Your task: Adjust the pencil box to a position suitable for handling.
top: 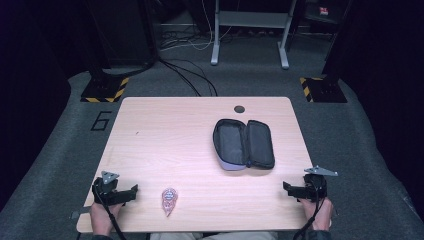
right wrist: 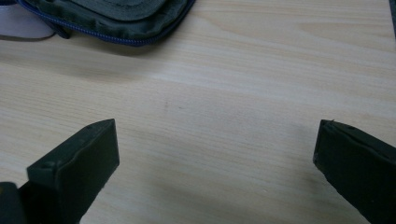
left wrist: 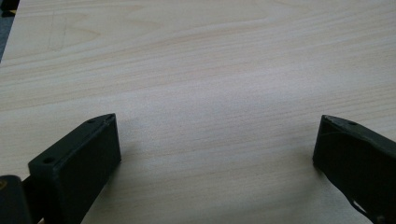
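Pale wood table [top: 165,140] on grey carpet | black case [top: 243,144] unzipped, right of centre – likely set to receive | pink packet [top: 169,201] lower centre, just beside left gripper [top: 131,194] | left gripper wide, holding nothing | right gripper [top: 289,188] lower right – wide, bare, near case.

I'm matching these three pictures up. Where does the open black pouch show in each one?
High view: open black pouch, right of centre on the table.
Right gripper view: its zipped edge at top left.
Left gripper view: bare tabletop, no pouch.
Shared landmark: the pale wood grain.
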`<act>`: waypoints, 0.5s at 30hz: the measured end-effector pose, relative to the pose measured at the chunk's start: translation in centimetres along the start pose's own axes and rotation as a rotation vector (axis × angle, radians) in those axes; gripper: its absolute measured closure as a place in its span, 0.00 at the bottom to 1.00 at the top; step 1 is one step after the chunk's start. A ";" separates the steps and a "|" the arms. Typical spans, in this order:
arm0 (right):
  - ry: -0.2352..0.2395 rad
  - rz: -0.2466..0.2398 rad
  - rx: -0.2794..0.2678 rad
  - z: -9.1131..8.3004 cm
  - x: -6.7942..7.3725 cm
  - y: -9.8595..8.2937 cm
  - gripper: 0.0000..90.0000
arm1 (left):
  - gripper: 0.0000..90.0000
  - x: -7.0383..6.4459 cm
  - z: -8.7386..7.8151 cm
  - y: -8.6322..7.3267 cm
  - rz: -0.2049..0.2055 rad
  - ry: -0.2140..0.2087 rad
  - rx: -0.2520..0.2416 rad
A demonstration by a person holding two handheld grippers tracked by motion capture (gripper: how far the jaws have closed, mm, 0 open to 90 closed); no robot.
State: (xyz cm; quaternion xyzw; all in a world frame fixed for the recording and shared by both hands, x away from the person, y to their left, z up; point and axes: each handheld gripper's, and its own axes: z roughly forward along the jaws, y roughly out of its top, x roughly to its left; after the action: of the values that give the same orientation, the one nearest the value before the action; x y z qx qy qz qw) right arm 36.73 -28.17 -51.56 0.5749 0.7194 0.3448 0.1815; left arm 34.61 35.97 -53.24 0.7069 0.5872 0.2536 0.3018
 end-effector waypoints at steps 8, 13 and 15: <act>0.015 -0.012 0.007 -0.2 0.8 1.0 0.00 | 0.01 -0.1 0.1 0.0 -0.004 0.001 -0.008; 0.019 -0.017 0.003 -0.5 1.2 2.3 0.00 | 0.01 -0.1 0.2 0.1 0.008 -0.003 -0.008; 0.019 -0.016 -0.001 -0.6 1.2 2.6 0.00 | 0.01 -0.1 0.1 0.1 -0.002 -0.011 0.002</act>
State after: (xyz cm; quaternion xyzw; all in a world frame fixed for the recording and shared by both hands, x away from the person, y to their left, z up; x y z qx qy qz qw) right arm 37.83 -26.90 -49.21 0.5658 0.7254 0.3493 0.1776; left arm 34.78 35.82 -53.24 0.7082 0.5865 0.2488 0.3043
